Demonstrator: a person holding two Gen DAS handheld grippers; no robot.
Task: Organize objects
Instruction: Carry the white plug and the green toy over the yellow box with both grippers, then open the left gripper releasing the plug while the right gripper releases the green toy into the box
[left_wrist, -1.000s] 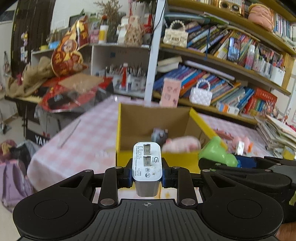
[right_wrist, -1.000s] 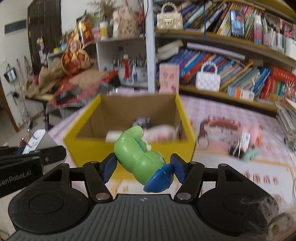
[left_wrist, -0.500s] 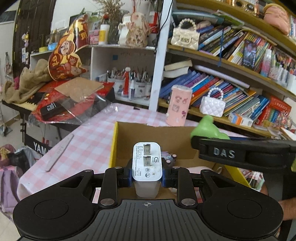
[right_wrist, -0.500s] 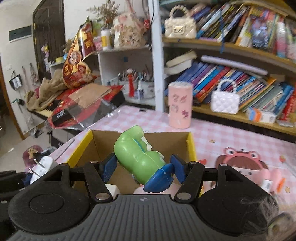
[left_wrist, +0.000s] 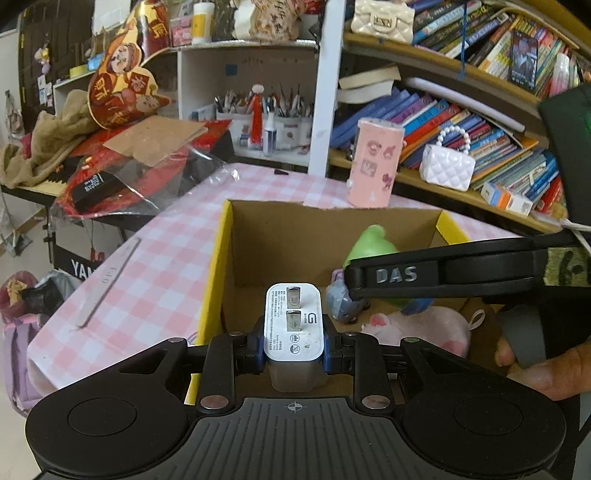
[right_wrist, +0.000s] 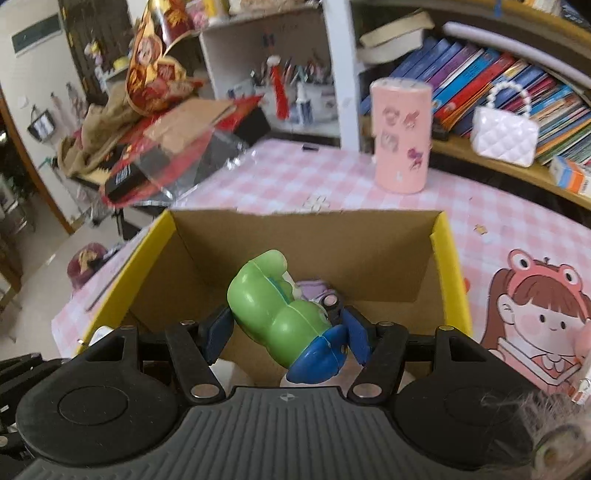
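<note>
Table (right_wrist: 498, 206): pink-and-white checked cloth; a cartoon girl print in a frog hat shows at the right edge of the right wrist view.
Bookshelf (left_wrist: 461, 122): behind the table, packed with leaning books; a white quilted handbag (left_wrist: 447, 167) with a bead handle sits on a lower shelf.
Cardboard box (right_wrist: 448, 273): open-topped, yellow outside, brown inside, standing on the table under both tools.
Pink canister (right_wrist: 402, 136): upright on the cloth just beyond the box's far wall, cartoon stickers on its side.
Pink plush toy (left_wrist: 421, 328): lying on the box floor toward the right side.
Grey-blue small toy (left_wrist: 341, 299): on the box floor, just left of the plush; details too small to tell.
Right gripper (right_wrist: 286, 332): blue pads clamped on a green toy figure (right_wrist: 273, 306) with a blue base; the toy is tilted, head up and leftward, held above the box interior. In the left wrist view the same tool reaches in from the right, marked "DAS", the person's fingers on its handle.
Left gripper (left_wrist: 293, 350): jaws closed on a white USB wall charger (left_wrist: 293, 321), held upright with its two metal prongs facing the camera, over the near left part of the box.
Metal ruler (left_wrist: 109, 280): flat on the cloth, left of the box, well apart from it.
</note>
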